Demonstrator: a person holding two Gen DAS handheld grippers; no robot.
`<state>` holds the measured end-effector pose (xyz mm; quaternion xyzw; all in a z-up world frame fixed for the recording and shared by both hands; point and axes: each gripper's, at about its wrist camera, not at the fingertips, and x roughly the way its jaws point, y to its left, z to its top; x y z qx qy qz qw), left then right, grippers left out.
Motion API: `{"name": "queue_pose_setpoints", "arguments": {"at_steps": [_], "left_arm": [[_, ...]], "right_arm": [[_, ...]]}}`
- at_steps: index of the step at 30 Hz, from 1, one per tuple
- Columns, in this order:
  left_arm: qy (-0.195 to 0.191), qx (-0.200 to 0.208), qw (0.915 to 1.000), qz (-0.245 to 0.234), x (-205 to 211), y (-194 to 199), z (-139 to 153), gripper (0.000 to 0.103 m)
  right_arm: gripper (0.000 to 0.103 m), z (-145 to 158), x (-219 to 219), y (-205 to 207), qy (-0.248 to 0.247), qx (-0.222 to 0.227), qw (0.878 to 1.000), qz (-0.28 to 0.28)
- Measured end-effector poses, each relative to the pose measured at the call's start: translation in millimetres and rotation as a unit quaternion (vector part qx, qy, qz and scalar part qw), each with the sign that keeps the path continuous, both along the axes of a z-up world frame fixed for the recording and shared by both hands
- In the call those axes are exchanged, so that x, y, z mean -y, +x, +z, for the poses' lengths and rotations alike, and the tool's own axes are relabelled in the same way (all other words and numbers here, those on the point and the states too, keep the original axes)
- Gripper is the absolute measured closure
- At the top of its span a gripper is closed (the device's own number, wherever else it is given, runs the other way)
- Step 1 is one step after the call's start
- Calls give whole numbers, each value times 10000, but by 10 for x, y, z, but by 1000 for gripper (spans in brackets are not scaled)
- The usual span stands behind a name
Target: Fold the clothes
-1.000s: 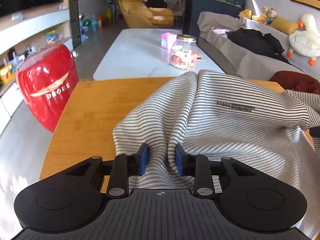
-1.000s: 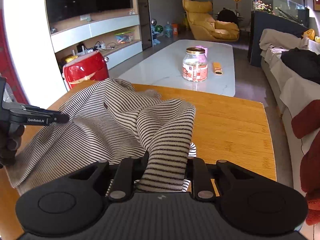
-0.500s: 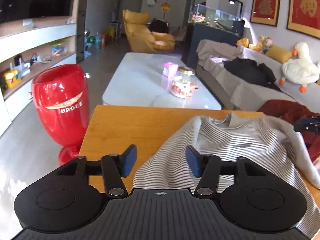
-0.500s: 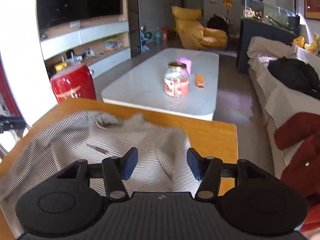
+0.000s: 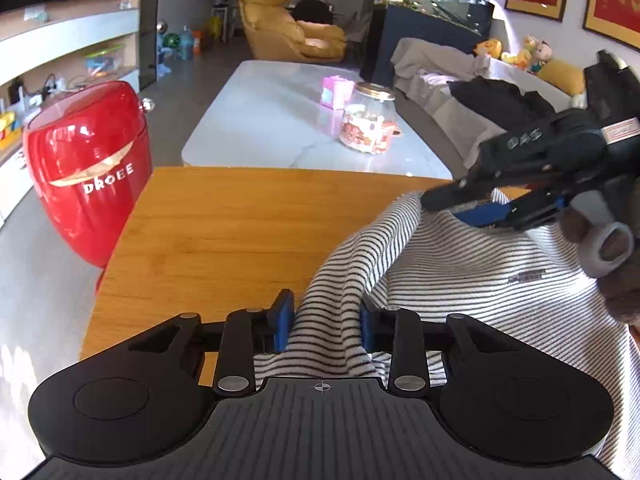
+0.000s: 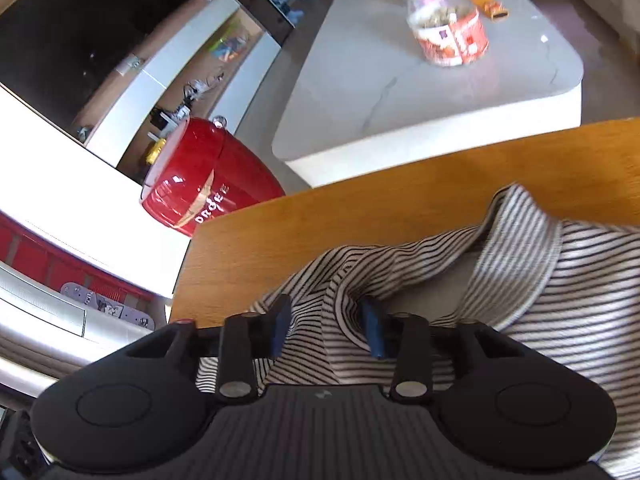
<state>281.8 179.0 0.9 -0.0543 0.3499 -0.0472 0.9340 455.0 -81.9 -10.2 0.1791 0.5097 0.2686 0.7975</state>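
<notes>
A grey-and-black striped shirt (image 5: 480, 280) lies on the wooden table (image 5: 224, 232), its collar toward the far edge. My left gripper (image 5: 325, 326) is shut on a raised fold at the shirt's left side. My right gripper (image 6: 326, 330) is tilted and shut on a bunch of striped fabric near the collar (image 6: 516, 248). The right gripper also shows in the left wrist view (image 5: 472, 204), at the shirt's neck, held by a gloved hand.
A red bin (image 5: 86, 168) marked DROEE stands on the floor left of the table. A white coffee table (image 5: 288, 120) with a glass jar (image 5: 366, 124) lies beyond. A sofa (image 5: 460, 80) with dark clothes runs along the right.
Both grippers were open above the flat shirt half a second ago. Now each has closed on striped fabric, and the right gripper has swung in near the collar, tilted.
</notes>
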Motion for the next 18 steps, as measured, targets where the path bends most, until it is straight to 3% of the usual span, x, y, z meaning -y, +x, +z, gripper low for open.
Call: {"name": "queue_pose_setpoints", "arguments": {"at_steps": [2, 4, 6, 9, 12, 13, 14, 18], "left_arm": [[161, 87, 9997, 185, -140, -96, 27, 72], [298, 127, 9987, 395, -295, -187, 30, 71], [333, 111, 9974, 632, -481, -251, 22, 66], [212, 69, 9948, 996, -734, -304, 21, 58], [-159, 84, 9924, 1216, -893, -339, 78, 50], [-292, 122, 9919, 1231, -924, -354, 110, 50], [-376, 199, 9917, 1211, -926, -377, 149, 50], [-693, 545, 9925, 852, -779, -435, 336, 44]], "right_arm": [[83, 125, -319, -130, -348, 654, 9950, 671], [85, 333, -576, -311, -837, 1625, 9742, 1321], [85, 580, -781, -508, -1434, 2744, 9328, 1846], [85, 734, -848, -492, -2758, 3837, 8737, 1154], [84, 823, -593, -258, -2354, 3392, 9084, 658], [84, 803, -494, -218, -1954, 3053, 9294, 694], [84, 743, -431, -199, -1668, 2778, 9429, 768], [84, 389, -441, -153, -614, 1698, 9775, 1087]]}}
